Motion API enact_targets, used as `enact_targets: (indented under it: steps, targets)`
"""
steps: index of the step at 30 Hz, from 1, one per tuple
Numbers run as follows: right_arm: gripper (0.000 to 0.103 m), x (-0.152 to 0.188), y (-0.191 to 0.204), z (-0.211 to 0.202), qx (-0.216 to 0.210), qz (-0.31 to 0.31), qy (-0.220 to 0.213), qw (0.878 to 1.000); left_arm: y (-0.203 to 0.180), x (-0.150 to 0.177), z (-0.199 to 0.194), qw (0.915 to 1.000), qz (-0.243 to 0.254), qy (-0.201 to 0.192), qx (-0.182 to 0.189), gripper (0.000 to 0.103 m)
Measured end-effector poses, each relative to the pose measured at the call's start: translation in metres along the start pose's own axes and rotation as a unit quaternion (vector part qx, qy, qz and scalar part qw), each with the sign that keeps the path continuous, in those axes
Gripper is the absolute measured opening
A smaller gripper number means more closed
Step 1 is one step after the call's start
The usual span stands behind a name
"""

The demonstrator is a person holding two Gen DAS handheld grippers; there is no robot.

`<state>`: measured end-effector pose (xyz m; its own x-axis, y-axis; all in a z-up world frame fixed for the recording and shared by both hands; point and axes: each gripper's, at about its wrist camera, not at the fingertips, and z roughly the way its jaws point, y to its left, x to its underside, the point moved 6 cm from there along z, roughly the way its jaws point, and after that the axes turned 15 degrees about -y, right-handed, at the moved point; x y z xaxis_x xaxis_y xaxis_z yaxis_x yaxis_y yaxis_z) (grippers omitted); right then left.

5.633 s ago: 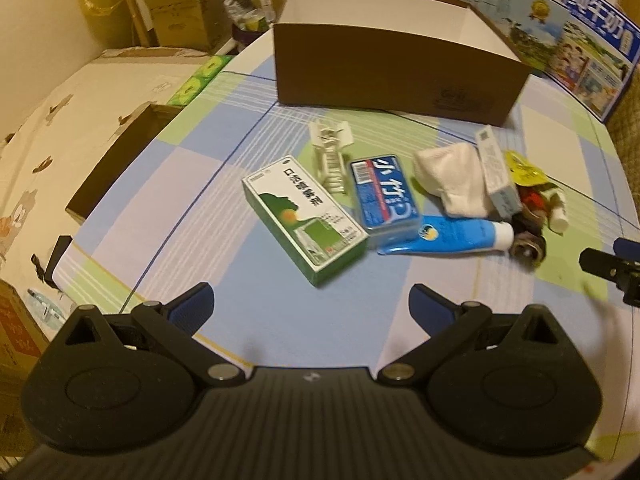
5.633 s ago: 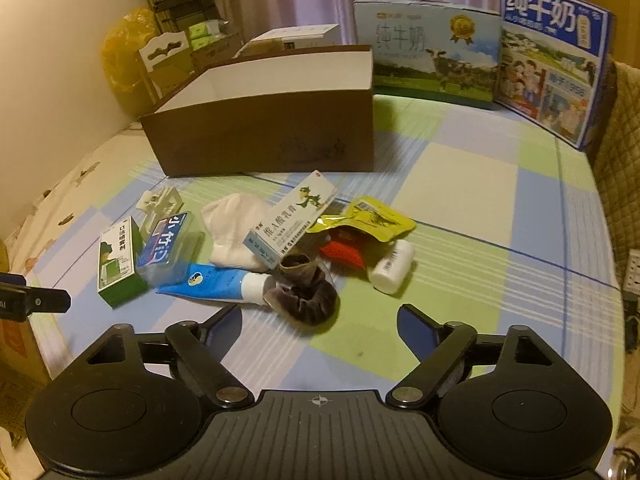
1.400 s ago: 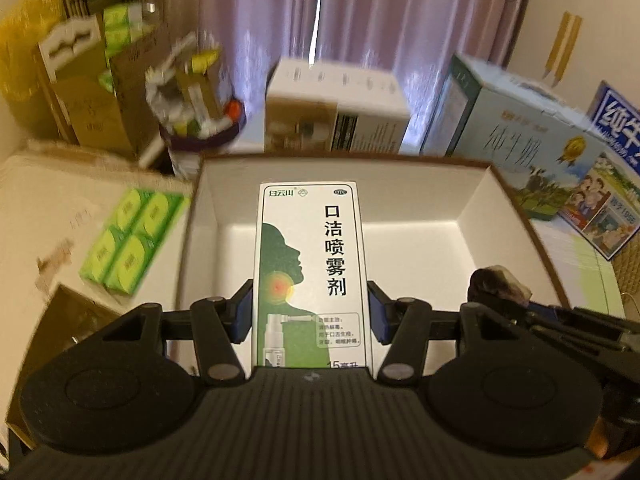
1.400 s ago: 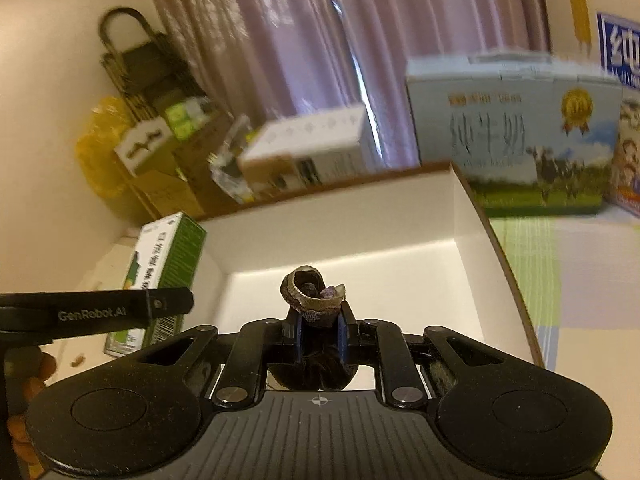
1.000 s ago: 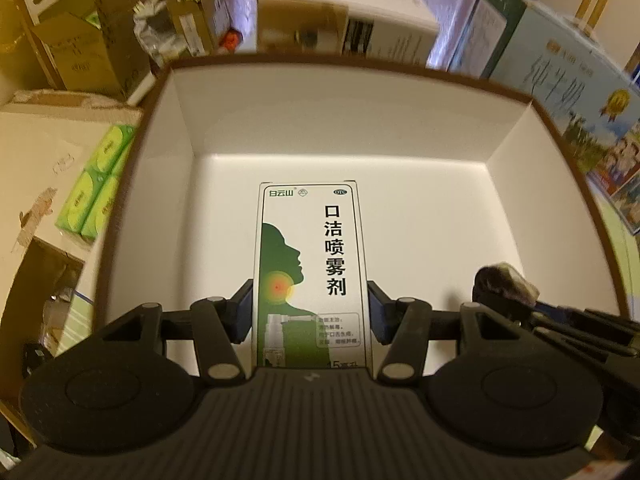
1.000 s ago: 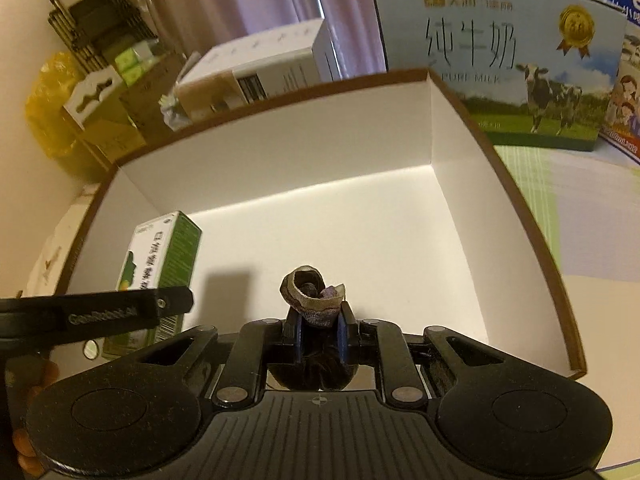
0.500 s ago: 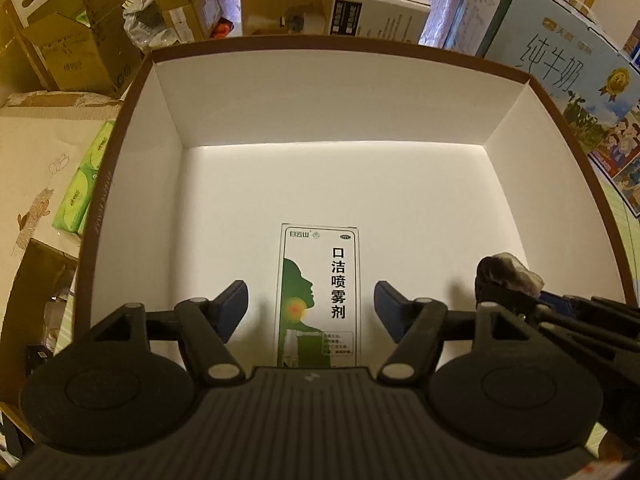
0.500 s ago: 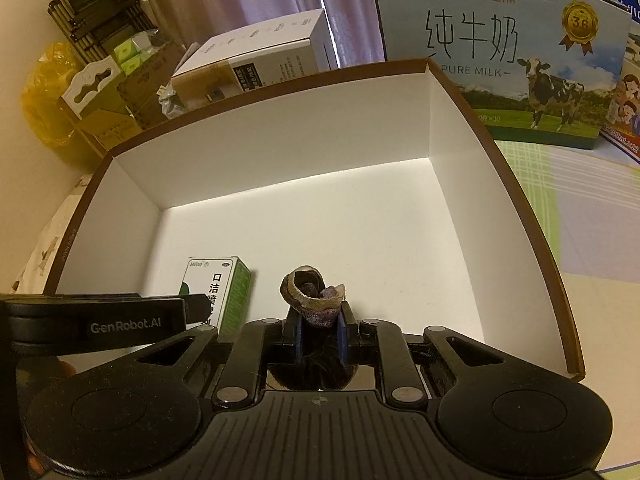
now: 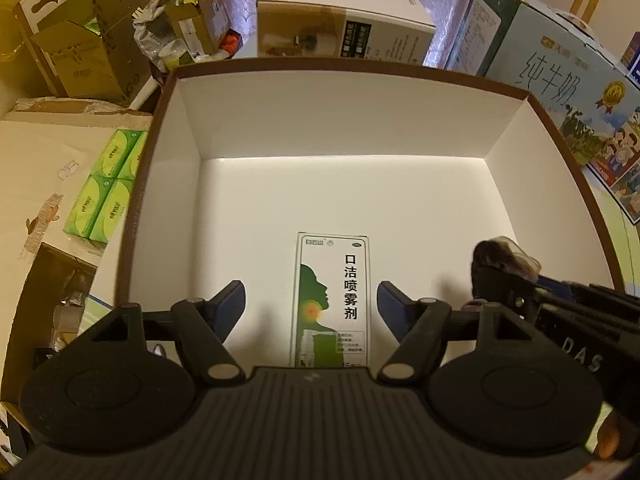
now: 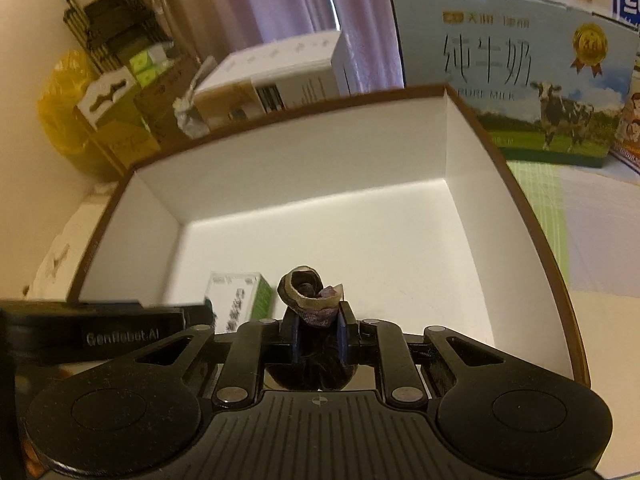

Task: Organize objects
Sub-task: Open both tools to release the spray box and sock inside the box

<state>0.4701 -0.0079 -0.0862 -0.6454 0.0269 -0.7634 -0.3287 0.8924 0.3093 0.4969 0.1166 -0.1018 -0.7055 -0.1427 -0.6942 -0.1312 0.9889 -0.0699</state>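
Observation:
A brown cardboard box with a white inside (image 9: 168,168) (image 10: 472,184) fills both views. A green and white spray box (image 9: 334,300) lies flat on its floor; it also shows in the right wrist view (image 10: 240,300). My left gripper (image 9: 310,300) is open above it, a finger on each side, not touching. My right gripper (image 10: 316,328) is shut on a dark scrunchie (image 10: 308,296) and holds it over the near part of the box. In the left wrist view the scrunchie (image 9: 500,254) and the right gripper show at the right.
Milk cartons (image 10: 520,64) (image 9: 560,80) stand behind and right of the box. A white carton (image 9: 344,20) and open cardboard boxes (image 9: 88,48) sit behind it. Green tissue packs (image 9: 108,184) lie to its left. The checked tablecloth (image 10: 592,232) shows at the right.
My left gripper opened and let go of the spray box, which now lies on the box floor; the gripper has drawn back a little. My right gripper still holds the scrunchie over the box.

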Motion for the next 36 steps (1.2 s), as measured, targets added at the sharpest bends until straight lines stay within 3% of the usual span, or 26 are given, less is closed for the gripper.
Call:
enact_targets:
  steps: [3, 6, 20, 36]
  targets:
    - [0.052, -0.004, -0.002, -0.004, -0.005, 0.027, -0.015, 1.0, 0.002, -0.002, -0.004, 1.0, -0.001, -0.006, 0.0, 0.074]
    - [0.06, -0.01, -0.002, -0.011, -0.003, 0.032, -0.031, 0.999, 0.004, -0.003, -0.009, 0.9999, -0.003, -0.013, 0.001, 0.078]
    - [0.068, -0.02, -0.01, -0.058, 0.008, 0.048, -0.063, 0.997, -0.004, -0.002, -0.04, 0.999, 0.013, -0.037, 0.021, 0.079]
    - [0.069, -0.018, -0.025, -0.147, -0.003, 0.068, -0.105, 0.992, -0.043, 0.014, -0.121, 0.9941, 0.05, -0.083, 0.048, 0.08]
